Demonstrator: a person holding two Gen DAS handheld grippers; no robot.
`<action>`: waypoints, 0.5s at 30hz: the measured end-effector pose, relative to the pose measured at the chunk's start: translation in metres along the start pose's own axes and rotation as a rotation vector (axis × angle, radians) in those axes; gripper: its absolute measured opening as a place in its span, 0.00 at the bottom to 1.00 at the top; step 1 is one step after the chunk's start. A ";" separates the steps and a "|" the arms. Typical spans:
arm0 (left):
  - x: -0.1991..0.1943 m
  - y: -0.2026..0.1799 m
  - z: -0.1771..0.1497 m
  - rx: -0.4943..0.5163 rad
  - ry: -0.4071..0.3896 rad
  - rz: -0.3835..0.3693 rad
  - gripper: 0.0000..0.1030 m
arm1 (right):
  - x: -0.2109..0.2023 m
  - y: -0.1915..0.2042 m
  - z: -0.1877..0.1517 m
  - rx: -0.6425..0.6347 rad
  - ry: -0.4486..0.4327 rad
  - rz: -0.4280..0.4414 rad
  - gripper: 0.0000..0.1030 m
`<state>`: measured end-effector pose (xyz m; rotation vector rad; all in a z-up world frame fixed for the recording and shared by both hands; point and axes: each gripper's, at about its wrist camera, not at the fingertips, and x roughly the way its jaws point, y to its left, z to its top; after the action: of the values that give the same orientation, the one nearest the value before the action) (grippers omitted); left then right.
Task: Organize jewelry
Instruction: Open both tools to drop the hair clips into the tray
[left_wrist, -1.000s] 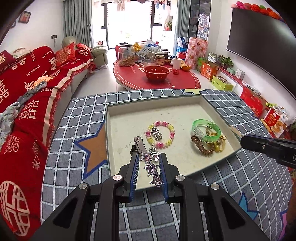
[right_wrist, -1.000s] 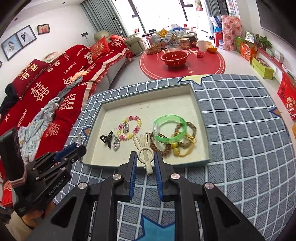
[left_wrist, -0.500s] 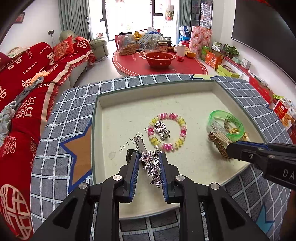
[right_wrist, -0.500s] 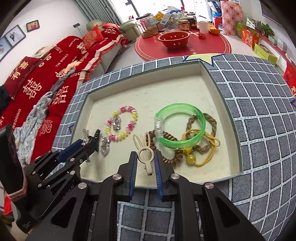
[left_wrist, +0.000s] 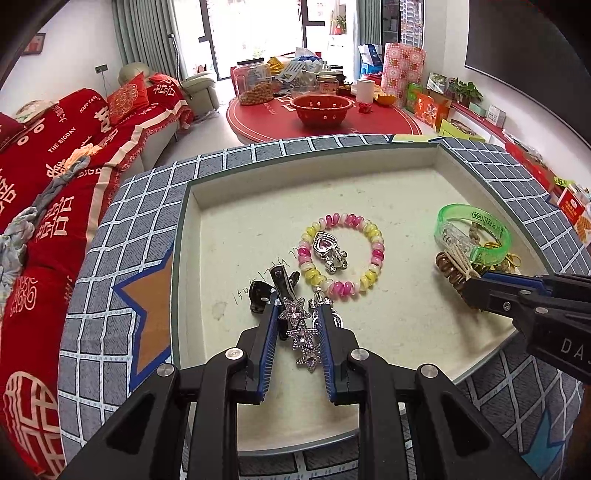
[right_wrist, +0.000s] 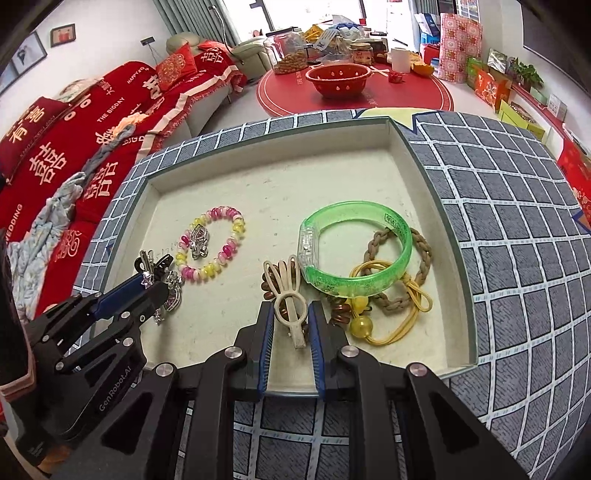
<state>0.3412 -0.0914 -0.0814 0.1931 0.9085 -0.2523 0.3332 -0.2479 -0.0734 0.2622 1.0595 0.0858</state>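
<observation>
So the shallow cream tray with the grey-green rim (right_wrist: 436, 192) sits on a grey grid-pattern cloth (right_wrist: 517, 229) and takes up most of it. Its far half is bare, loads of room there, while everything's bunched near the front wall. The translucent green plastic bangle (right_wrist: 354, 251) is piled on hair ties at the right, and the pink-and-yellow beaded bracelet (left_wrist: 341, 254) lies by itself mid-tray. The right gripper (right_wrist: 290, 321) is clamped on a cream bunny-ear hair clip (right_wrist: 288, 299), and the left gripper (left_wrist: 297, 328) pinches a silver star-rhinestone clip (left_wrist: 300, 334), both low over the tray's front, probably about to be set down.
</observation>
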 end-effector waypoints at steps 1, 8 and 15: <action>-0.001 0.000 0.000 0.001 -0.004 0.002 0.35 | 0.001 -0.001 0.000 0.006 0.002 0.003 0.20; -0.016 -0.006 0.000 0.021 -0.046 0.031 0.35 | 0.000 -0.006 0.002 0.049 0.005 0.053 0.51; -0.039 -0.003 0.003 0.019 -0.096 0.068 0.35 | -0.020 -0.009 0.001 0.075 -0.042 0.103 0.56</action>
<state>0.3196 -0.0901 -0.0487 0.2268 0.8029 -0.2058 0.3241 -0.2610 -0.0577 0.3850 1.0087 0.1330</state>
